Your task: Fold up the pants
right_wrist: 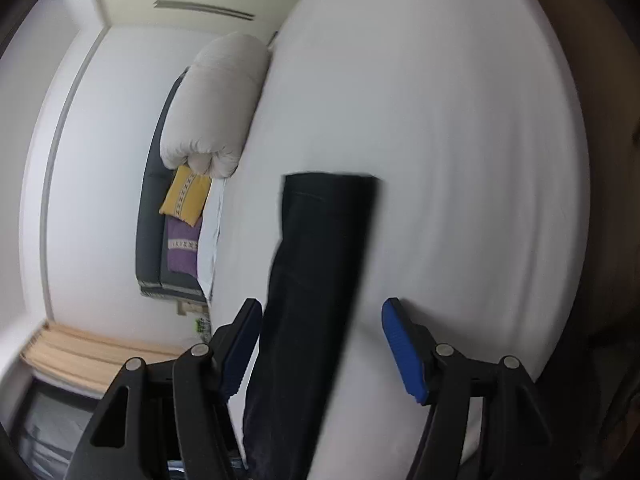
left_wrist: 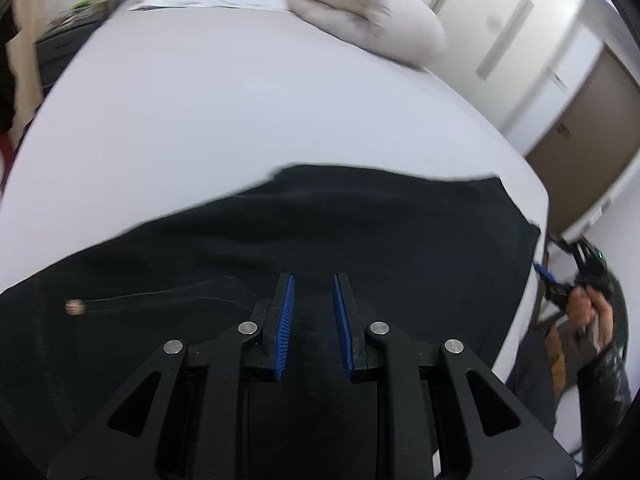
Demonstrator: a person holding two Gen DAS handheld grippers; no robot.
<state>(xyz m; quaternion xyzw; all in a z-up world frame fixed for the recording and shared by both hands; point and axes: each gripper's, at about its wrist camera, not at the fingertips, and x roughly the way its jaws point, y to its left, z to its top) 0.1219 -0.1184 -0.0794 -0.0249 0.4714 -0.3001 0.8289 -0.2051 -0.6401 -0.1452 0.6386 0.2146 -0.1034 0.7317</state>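
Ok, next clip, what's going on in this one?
A person with a handheld gripper in each hand is folding dark navy fabric pants laid on a white-sheeted bed. The left gripper hovers over the pants, fingers slightly apart and holding nothing. The right gripper is wide open, looking along the long strip of pants. Neither grips cloth at this moment.

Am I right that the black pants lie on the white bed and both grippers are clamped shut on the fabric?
Not quite. The pants do lie on the bed, but both grippers are open: left gripper in the left wrist view, right gripper in the right wrist view.
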